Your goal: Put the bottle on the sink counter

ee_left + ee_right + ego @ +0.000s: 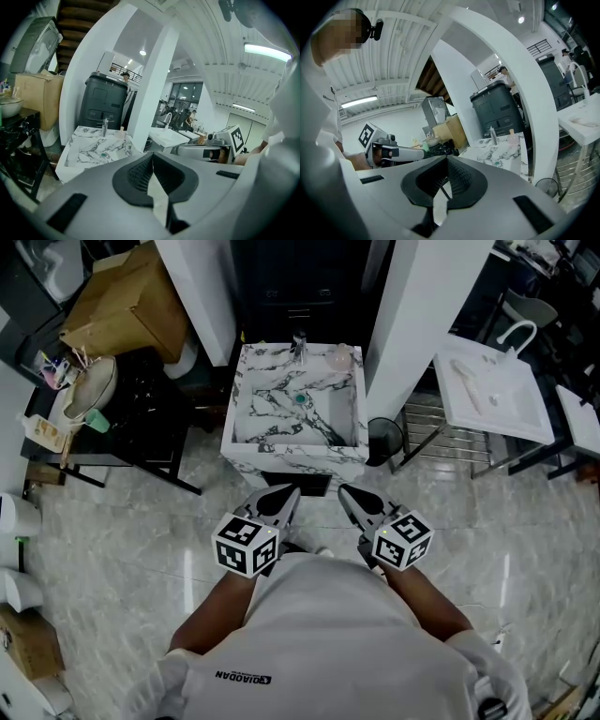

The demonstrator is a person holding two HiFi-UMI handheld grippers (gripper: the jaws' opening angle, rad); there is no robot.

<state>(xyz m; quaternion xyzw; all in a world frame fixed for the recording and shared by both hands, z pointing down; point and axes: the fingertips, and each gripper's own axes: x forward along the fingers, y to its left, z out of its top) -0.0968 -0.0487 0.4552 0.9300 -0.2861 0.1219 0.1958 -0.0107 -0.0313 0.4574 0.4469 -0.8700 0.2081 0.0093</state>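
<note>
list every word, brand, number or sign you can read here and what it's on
"QIAODAN": on the back of the person's white shirt, upside down in the head view.
Two marker cubes: black-and-white square patterns only, no letters or numbers.
Cardboard box and black bin: no print that can be read.

The sink [291, 452] is finished in glossy white, grey-veined marble, its faucet [299, 343] in bright metal. The floor [131, 521] is laid with polished stone-look tiles. The bottle [338, 357] appears to be pale translucent plastic. Matt grey plastic is seen on the left gripper [152, 157], with ribbed black pads [138, 174]. The box [131, 296] is made of matt brown cardboard.
</note>
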